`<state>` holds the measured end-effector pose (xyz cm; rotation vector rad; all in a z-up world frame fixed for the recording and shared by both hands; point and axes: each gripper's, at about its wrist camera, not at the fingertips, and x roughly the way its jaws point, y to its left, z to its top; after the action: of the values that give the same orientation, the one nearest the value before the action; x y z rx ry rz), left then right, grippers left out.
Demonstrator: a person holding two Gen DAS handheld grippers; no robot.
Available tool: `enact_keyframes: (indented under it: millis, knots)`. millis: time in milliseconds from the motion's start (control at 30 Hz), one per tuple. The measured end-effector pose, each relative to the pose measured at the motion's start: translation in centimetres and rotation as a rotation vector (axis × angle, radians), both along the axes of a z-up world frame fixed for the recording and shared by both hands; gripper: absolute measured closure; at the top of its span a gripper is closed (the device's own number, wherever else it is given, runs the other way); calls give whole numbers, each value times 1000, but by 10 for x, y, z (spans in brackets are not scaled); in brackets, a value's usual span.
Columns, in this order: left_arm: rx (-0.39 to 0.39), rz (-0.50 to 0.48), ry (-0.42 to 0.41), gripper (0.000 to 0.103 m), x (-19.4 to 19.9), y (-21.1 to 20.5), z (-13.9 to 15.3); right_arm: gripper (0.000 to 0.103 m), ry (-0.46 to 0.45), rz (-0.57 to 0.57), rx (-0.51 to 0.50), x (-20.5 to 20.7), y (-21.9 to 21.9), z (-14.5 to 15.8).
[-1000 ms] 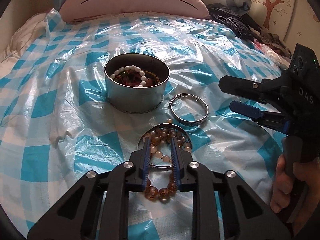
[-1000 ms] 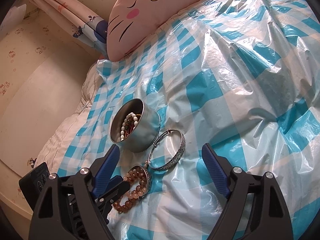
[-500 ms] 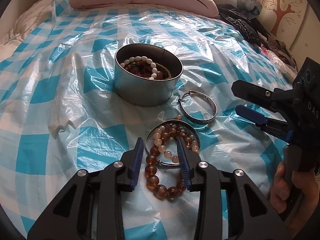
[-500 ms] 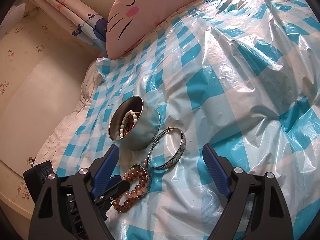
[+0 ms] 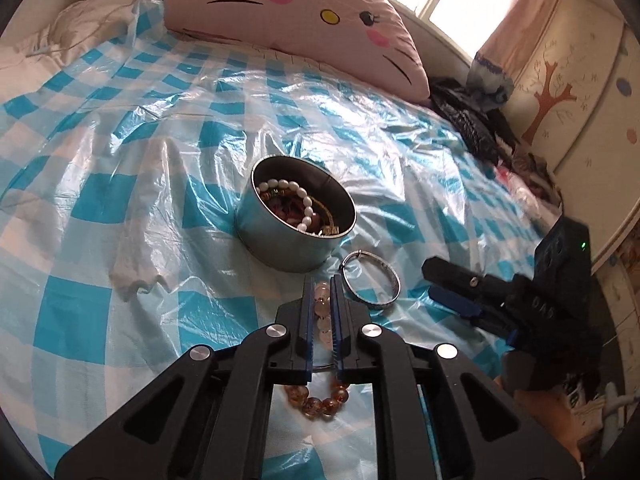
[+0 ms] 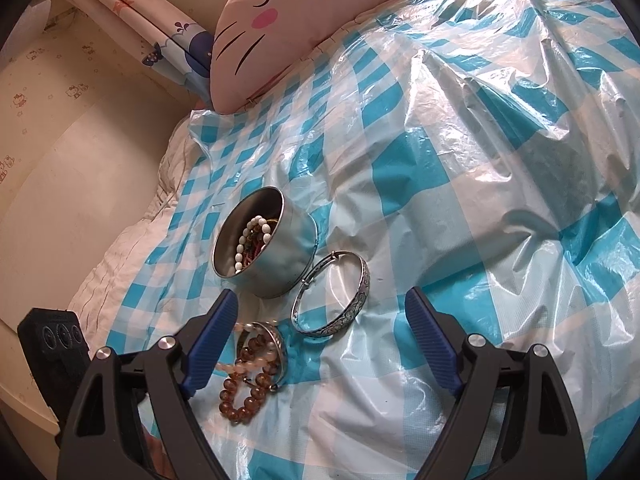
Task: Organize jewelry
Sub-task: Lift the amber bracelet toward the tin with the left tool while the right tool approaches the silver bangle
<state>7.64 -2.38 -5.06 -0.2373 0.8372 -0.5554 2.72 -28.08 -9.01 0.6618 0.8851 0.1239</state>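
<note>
The left tongs (image 5: 320, 304) are clamped on the pale beads (image 5: 322, 312) of the bead heap, whose amber strand (image 5: 316, 398) still lies on the sheet (image 5: 120, 200); the right tongs (image 6: 320, 336) stand wide apart, holding nothing, above the bangle (image 6: 332, 292). The tin (image 5: 294, 220), already holding a white bracelet (image 5: 288, 192), sits at twelve o'clock from the left tongs, with the bangle at one o'clock. To do this lift well, I judge: rise slowly so tangled strands shake loose, clear the tin's rim, centre over the opening, then release low
</note>
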Motion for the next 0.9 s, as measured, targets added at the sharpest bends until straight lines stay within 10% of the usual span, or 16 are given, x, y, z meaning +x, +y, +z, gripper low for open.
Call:
enact_keyframes:
  millis: [200,800,900]
  knots:
    - [-104,73,-4,96,5,23,6,21,8,76,-161,8,26,5]
    - [-91,79,20,96,10,27,4,21,90,250,-470,50,67,-17]
    - [-92,73,16,96,11,26,4,37,106,266,-492,51,72,-21]
